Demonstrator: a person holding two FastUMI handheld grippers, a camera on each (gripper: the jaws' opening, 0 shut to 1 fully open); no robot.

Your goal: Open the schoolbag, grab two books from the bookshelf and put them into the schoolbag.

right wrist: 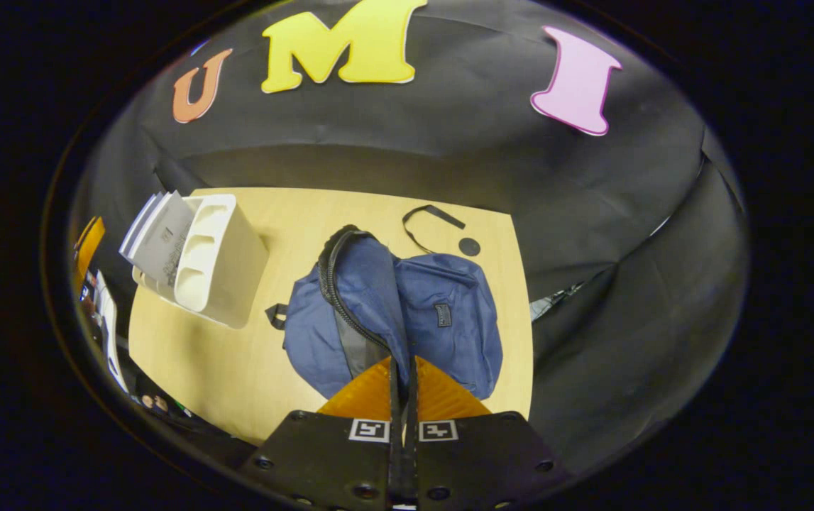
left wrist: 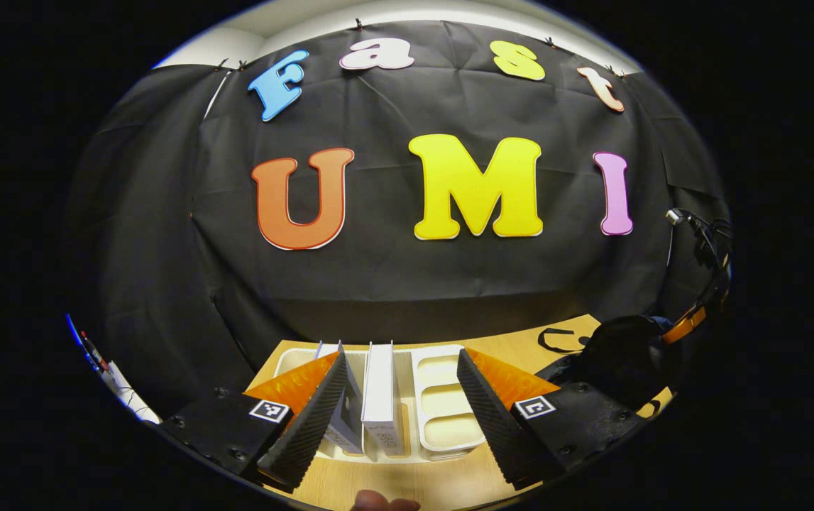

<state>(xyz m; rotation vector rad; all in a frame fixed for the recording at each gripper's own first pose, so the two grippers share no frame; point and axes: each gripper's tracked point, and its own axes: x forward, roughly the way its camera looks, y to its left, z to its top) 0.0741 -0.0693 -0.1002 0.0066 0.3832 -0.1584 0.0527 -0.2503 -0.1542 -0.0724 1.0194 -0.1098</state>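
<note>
On the wooden table (right wrist: 201,355) lies a blue schoolbag (right wrist: 449,319), its zipper edge (right wrist: 336,284) curving open on the left side. My right gripper (right wrist: 402,363) is shut, and the bag's fabric is drawn up to a point between its tips. A white bookshelf rack (right wrist: 218,262) stands to the left with books (right wrist: 158,234) in it. In the left gripper view, my left gripper (left wrist: 402,353) is open just in front of the rack (left wrist: 442,397). Two upright white books (left wrist: 378,394) sit between its fingers, not touched. The schoolbag (left wrist: 619,355) looks dark at the right.
A loose black strap (right wrist: 424,220) and a small dark disc (right wrist: 469,246) lie on the table behind the bag. The table's right edge (right wrist: 524,319) runs close to the bag. A fingertip (left wrist: 378,502) of a person shows at the bottom.
</note>
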